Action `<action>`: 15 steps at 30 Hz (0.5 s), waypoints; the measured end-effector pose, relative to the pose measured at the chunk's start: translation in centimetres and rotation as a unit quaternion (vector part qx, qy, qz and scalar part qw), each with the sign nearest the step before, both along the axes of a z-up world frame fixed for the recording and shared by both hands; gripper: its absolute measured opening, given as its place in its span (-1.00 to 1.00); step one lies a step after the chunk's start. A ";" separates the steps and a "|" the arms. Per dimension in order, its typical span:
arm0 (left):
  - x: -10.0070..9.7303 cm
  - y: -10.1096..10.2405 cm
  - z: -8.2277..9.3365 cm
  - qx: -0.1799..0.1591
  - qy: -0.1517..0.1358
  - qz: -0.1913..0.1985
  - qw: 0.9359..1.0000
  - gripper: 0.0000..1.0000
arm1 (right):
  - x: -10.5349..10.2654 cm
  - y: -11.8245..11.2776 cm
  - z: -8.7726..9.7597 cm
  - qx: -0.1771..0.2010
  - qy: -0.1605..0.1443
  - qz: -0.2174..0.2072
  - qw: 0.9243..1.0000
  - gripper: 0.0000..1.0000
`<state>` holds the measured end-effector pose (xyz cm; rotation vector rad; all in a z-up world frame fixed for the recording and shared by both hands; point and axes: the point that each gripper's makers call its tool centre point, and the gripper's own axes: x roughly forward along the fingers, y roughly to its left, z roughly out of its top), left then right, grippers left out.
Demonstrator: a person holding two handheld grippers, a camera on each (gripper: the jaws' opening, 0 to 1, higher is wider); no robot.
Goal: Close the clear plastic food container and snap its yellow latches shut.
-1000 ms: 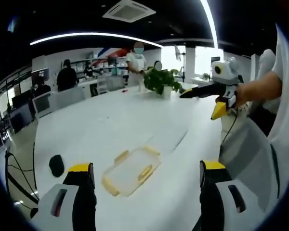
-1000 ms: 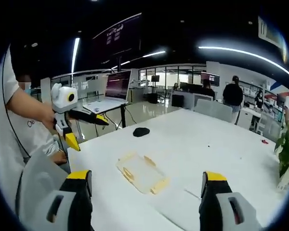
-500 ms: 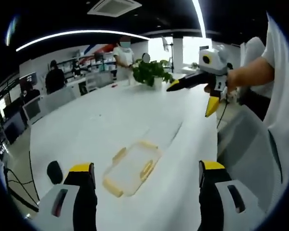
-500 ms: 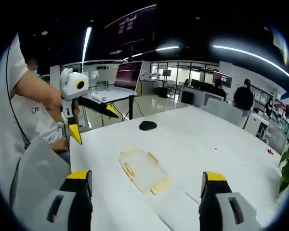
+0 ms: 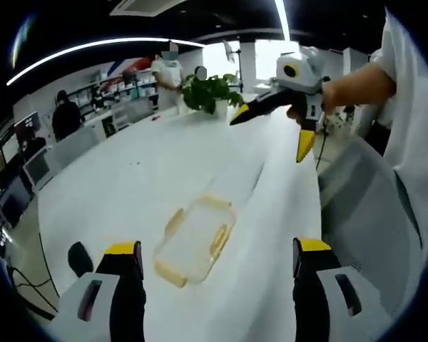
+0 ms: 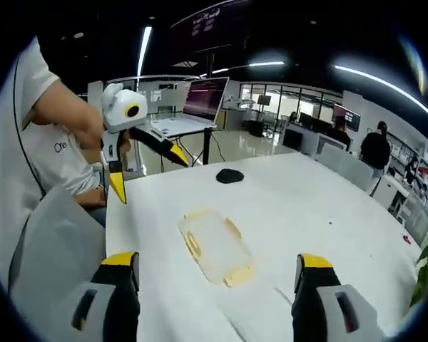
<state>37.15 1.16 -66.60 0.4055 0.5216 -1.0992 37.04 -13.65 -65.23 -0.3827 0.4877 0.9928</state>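
While the long white table takes up most of both views, a person in a white shirt stands at its edge, at nine o'clock in the right gripper view and at three o'clock in the left gripper view. On the table lies the clear plastic food container with yellow latches along its sides; it sits flat, near the six o'clock centre of the left gripper view and just below centre in the right gripper view. Neither tool touches it. The left gripper hangs above the table with its jaws wide apart and nothing between them; it also appears at ten o'clock in the right gripper view, held in a hand. The right gripper likewise stands wide and empty, and appears at one o'clock in the left gripper view. A potted plant stands at twelve o'clock at the far end. A small black object lies on the table beyond the container.
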 end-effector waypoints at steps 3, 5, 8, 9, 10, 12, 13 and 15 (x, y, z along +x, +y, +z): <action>0.5 0.3 -0.3 0.015 -0.004 -0.011 1.000 0.67 | 0.1 0.2 -0.6 -0.011 0.004 0.014 1.000 0.77; 0.7 0.4 -0.5 0.018 -0.003 -0.015 1.000 0.65 | 0.3 0.3 -0.8 -0.015 0.005 0.018 1.000 0.76; 1.0 0.6 -0.9 0.034 -0.006 -0.028 0.999 0.62 | 0.8 0.4 -1.1 -0.021 0.007 0.022 1.000 0.75; 1.1 0.6 -1.0 0.037 -0.008 -0.032 0.999 0.61 | 0.9 0.3 -1.3 -0.025 0.008 0.025 0.999 0.74; 1.3 0.7 -1.2 0.044 -0.010 -0.038 0.998 0.62 | 1.0 0.3 -1.3 -0.026 0.007 0.025 0.999 0.75; 1.4 0.7 -1.5 0.051 -0.009 -0.044 0.998 0.62 | 1.2 0.3 -1.5 -0.025 0.011 0.027 0.999 0.74; 1.5 0.8 -1.6 0.059 -0.014 -0.051 0.997 0.62 | 1.3 0.3 -1.7 -0.026 0.015 0.030 0.999 0.73; 1.6 0.7 -1.8 0.059 -0.008 -0.058 0.997 0.60 | 1.5 0.3 -2.0 -0.034 0.012 0.037 0.999 0.70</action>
